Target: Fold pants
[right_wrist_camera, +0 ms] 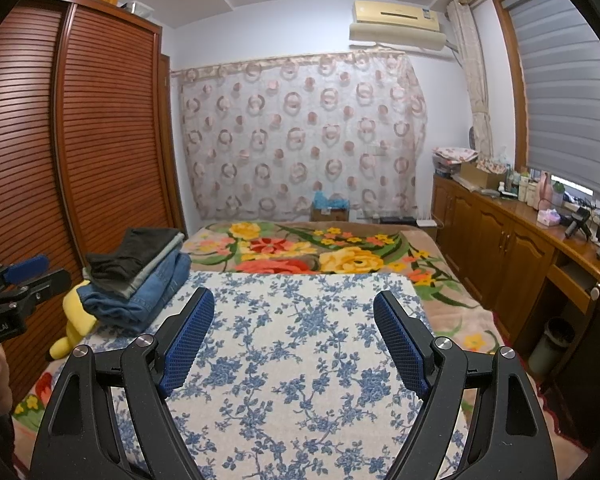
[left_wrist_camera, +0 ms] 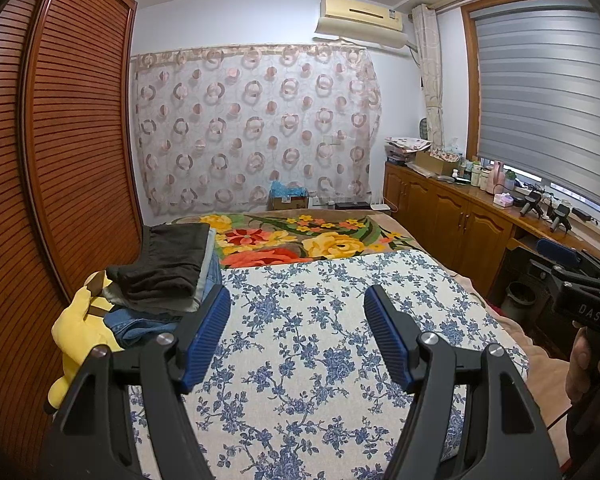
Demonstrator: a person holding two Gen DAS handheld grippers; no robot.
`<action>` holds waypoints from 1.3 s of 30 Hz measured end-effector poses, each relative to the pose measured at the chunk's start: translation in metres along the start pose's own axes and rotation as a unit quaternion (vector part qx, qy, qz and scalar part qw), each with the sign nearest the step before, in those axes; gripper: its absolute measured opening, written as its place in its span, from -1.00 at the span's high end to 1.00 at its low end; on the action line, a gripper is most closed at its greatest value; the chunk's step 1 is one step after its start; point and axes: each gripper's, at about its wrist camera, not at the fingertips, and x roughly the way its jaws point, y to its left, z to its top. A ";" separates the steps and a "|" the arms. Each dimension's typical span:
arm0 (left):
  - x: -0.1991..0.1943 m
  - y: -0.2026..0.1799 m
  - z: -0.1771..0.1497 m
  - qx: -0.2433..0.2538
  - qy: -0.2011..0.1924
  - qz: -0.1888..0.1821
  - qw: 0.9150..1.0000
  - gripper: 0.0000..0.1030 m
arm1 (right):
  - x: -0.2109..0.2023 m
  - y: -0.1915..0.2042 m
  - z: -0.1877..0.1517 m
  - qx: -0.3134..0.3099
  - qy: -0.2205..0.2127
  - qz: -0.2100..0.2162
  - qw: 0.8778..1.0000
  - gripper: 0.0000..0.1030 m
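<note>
With folded pants (right_wrist_camera: 136, 276) stacked at the far left of the blue-flowered cloth (right_wrist_camera: 300, 360), no garment is held by the left gripper (left_wrist_camera: 296, 336) or right gripper (right_wrist_camera: 294, 340), both held apart and empty.

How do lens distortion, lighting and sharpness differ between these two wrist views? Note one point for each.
Left wrist view: strong fisheye bending, the louvred wardrobe bows outward and black vignette fills the corners; soft, even daylight from the blind, no harsh shadows. Right wrist view: the same curvature, the wardrobe bulges; the blue floral cloth and the folded pants stack stay sharp, no motion blur.
</note>
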 end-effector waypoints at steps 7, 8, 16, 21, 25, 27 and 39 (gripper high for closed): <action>0.000 0.001 0.001 0.000 0.000 0.000 1.000 -0.35 | 0.000 0.000 0.000 0.000 0.000 0.000 1.000 -0.63; 0.000 0.001 0.000 0.000 -0.001 0.000 1.000 -0.35 | 0.000 0.000 0.000 0.000 0.000 -0.001 1.000 -0.63; 0.002 0.002 -0.002 0.000 -0.001 0.000 1.000 -0.35 | 0.000 0.000 0.000 0.000 0.000 -0.001 1.000 -0.63; 0.002 0.003 -0.002 0.000 0.000 0.000 1.000 -0.35 | 0.001 0.000 -0.001 -0.001 0.000 0.000 1.000 -0.63; 0.002 0.003 -0.003 -0.001 -0.001 -0.001 1.000 -0.35 | 0.000 0.000 -0.001 0.000 0.000 -0.001 1.000 -0.63; 0.002 0.003 -0.002 -0.001 0.000 -0.001 1.000 -0.35 | 0.000 0.001 -0.001 0.000 0.000 -0.001 1.000 -0.63; 0.002 0.003 -0.002 -0.001 0.000 -0.001 1.000 -0.36 | 0.000 0.000 -0.001 0.000 0.000 -0.001 1.000 -0.63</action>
